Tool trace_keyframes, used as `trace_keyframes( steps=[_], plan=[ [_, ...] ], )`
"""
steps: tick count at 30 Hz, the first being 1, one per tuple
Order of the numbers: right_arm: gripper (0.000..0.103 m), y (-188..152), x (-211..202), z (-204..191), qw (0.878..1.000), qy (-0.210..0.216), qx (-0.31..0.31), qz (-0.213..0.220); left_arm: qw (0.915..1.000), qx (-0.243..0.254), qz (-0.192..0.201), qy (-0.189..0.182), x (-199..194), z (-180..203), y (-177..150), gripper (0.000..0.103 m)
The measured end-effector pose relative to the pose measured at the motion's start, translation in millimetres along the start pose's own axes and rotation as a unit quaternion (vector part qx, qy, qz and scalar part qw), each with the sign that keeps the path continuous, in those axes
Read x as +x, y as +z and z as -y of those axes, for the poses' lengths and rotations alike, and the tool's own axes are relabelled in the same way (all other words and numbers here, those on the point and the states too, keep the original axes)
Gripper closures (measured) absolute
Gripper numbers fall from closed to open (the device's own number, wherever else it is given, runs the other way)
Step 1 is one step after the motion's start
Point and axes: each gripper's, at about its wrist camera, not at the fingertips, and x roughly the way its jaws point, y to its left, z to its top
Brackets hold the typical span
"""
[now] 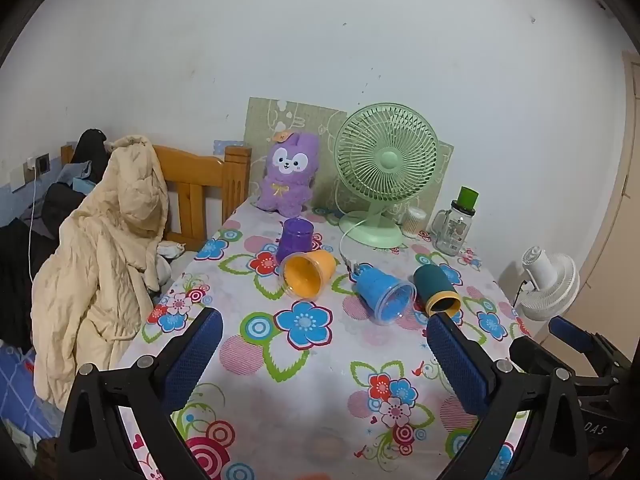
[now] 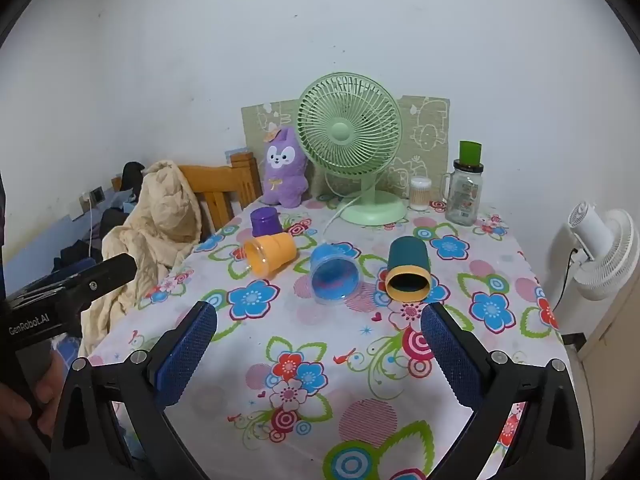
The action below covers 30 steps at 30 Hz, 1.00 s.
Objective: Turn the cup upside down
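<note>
I am holding my left hand-held gripper (image 1: 324,344) and right hand-held gripper (image 2: 319,334) spread and empty above the flowered worktop (image 2: 360,360), lining up on the dark green cup (image 2: 408,270) lying on its side beside the blue cup (image 2: 334,274), judging the next move a pinch across its wall.

1. You get soft, even indoor light in both views; the plain white wall (image 1: 320,40) shows no glare.
2. Your fisheye lenses bend straight lines and leave black corners.
3. Shadows on the flower-patterned cloth surface (image 2: 320,344) are faint; focus stays fairly sharp.
</note>
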Motion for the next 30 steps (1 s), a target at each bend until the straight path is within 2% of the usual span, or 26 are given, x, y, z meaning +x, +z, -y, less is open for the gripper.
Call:
trace_keyframes(
  steps=[30],
  plan=[
    [0.000, 1, 2, -11, 1.000, 0.012, -0.001, -0.016, 0.9999, -0.008, -0.008, -0.003, 1, -2, -6, 0.000]
  ],
)
